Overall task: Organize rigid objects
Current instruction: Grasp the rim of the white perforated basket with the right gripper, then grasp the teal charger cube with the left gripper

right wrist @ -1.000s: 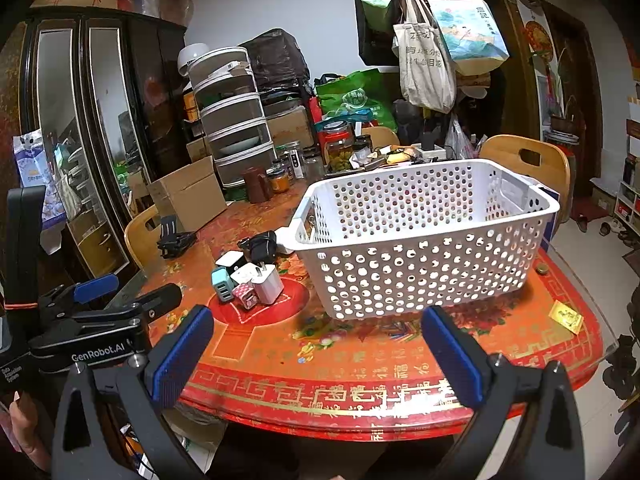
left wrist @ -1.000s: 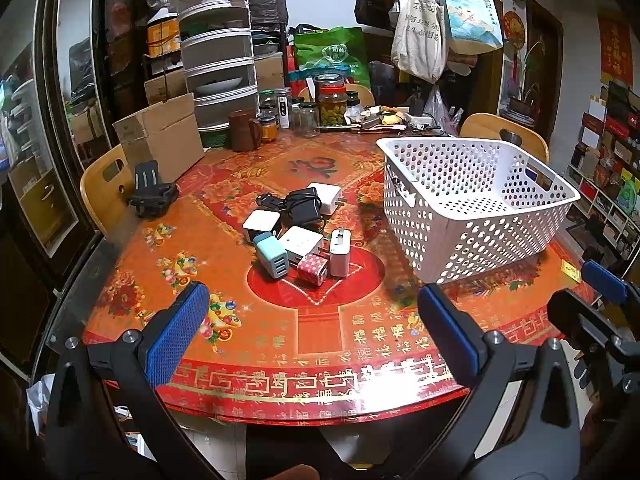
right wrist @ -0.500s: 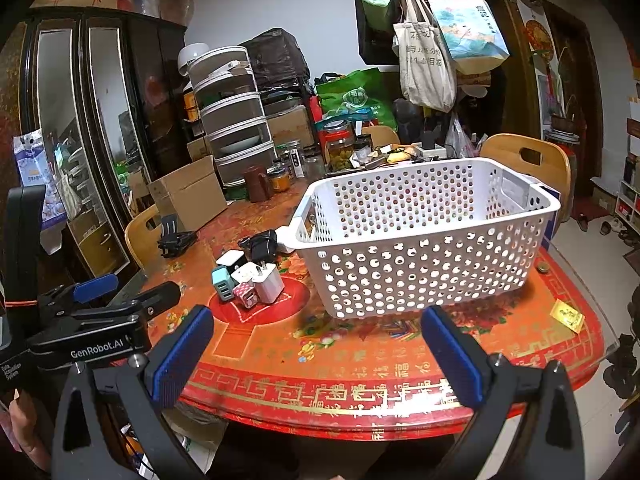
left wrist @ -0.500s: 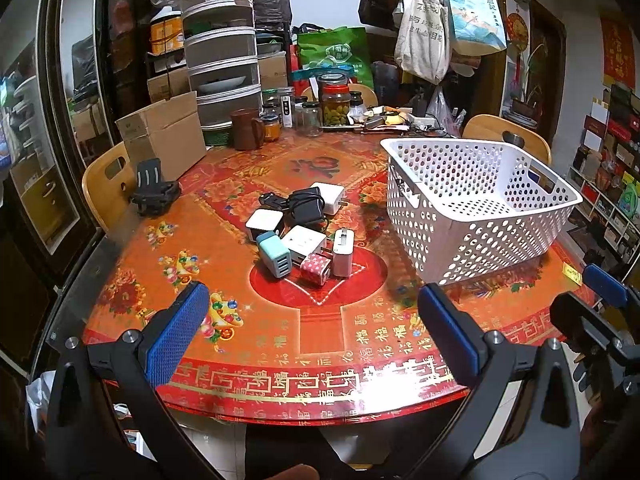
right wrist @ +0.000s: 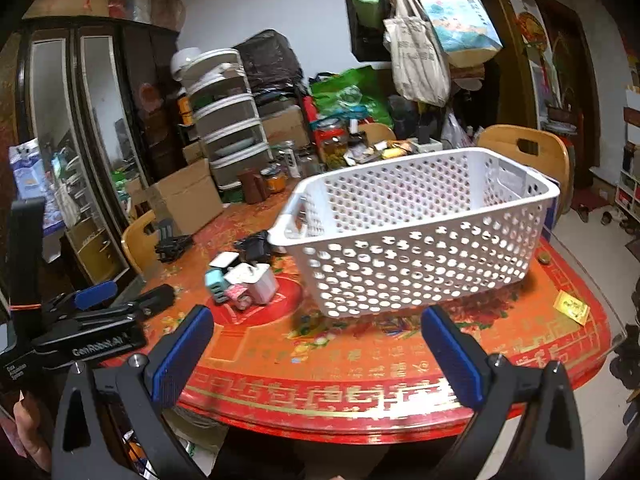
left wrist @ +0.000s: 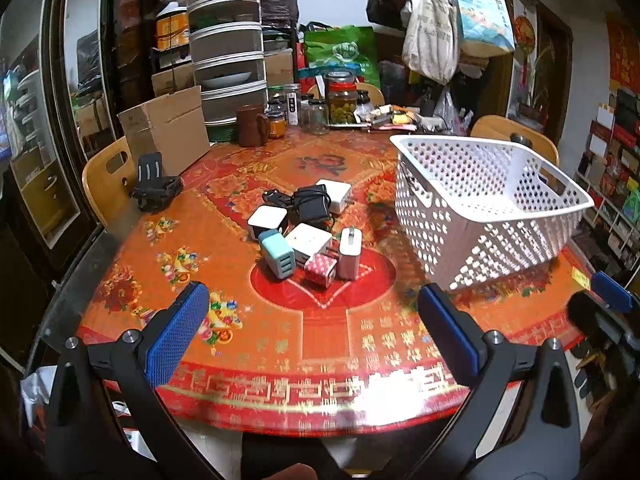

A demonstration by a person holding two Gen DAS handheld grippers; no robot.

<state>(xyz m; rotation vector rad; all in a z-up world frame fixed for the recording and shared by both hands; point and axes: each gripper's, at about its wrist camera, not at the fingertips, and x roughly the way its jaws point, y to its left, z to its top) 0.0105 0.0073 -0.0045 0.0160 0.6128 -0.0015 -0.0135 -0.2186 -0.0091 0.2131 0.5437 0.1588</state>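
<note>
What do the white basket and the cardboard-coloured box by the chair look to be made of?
The white basket: moulded plastic, slightly glossy, judging by its uniform punched holes and rolled rim. The box: plain brown corrugated cardboard, matte, with folded flaps, probably.

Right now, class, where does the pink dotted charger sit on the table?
In the left wrist view, the pink dotted charger sits at the front of the charger cluster, between the teal charger and an upright white charger, left of the basket.
</note>
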